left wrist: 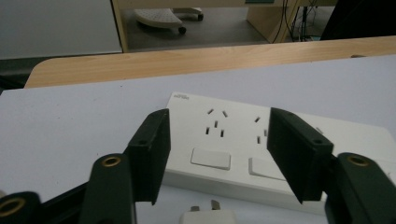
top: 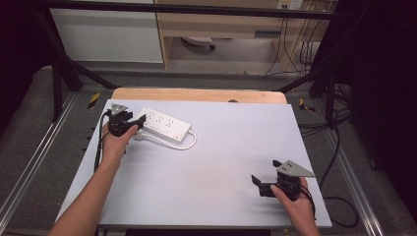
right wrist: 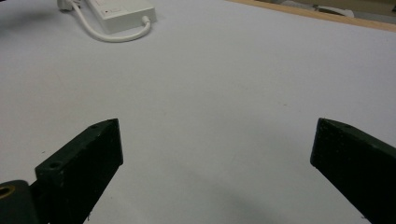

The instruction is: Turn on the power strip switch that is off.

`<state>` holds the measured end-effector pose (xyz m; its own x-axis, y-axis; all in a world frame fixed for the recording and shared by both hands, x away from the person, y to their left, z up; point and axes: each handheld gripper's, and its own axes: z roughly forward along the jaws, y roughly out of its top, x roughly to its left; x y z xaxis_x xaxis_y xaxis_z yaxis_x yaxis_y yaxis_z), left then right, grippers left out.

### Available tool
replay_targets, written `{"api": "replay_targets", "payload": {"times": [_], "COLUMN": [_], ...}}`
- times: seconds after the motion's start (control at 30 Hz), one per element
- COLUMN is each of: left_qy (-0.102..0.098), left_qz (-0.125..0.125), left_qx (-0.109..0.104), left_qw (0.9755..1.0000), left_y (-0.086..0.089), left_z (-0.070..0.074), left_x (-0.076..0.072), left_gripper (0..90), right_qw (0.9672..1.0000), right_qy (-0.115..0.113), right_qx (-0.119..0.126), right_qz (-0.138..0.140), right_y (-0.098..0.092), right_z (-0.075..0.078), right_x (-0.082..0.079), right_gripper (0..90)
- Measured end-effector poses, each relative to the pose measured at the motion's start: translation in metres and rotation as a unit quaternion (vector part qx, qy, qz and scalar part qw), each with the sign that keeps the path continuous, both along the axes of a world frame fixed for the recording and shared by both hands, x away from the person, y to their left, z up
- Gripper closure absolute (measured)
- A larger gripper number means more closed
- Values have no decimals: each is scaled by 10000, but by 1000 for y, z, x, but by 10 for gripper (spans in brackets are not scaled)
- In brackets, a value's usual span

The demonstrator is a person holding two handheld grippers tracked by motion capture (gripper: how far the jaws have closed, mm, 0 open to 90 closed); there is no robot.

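Both grippers open over the bench, power strip at the far left.

From the high view, the white power strip (top: 163,124) lies near the bench's (top: 231,147) far left corner, its cord (top: 182,144) looping back along the near side; the left gripper (top: 135,123) sits right at the strip's left end, while the right gripper (top: 259,181) rests near the near right corner, well apart from it. In the left gripper view, the jaws stand moderately apart, framing the strip's (left wrist: 261,144) sockets and two switches, with the plug (left wrist: 208,214) just below between them. In the right gripper view, the jaws are spread wide over bare bench (right wrist: 219,107), nothing between them, the strip (right wrist: 122,11) and cord (right wrist: 112,34) far off at the top left.
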<state>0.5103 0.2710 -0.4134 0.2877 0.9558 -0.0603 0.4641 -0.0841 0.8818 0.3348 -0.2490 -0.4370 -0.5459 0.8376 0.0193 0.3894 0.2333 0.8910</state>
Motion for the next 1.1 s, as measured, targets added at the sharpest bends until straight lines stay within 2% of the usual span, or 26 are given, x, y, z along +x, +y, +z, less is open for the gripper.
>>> {"api": "replay_targets", "payload": {"times": [0.3,0.57,0.97,1.1], "left_qy": [100,133,263,322], "left_qz": [17,-53,-151,-172], "left_qx": [-2,44,25,58], "left_qw": [9999,9999,9995,9993], "left_y": [0,-2,-3,-2], "left_z": [-7,-9,-14,-17], "left_x": [5,6,9,10], "left_gripper": [569,608,742,757], "right_qw": [10000,10000,10000,10000], "right_qy": [-2,5,6,6], "right_qx": [-2,-11,-5,-3], "right_qz": [10,29,29,28], "right_y": [0,1,1,1], "right_z": [0,0,0,0], "right_x": [0,0,0,0], "right_gripper": [27,27,27,27]}}
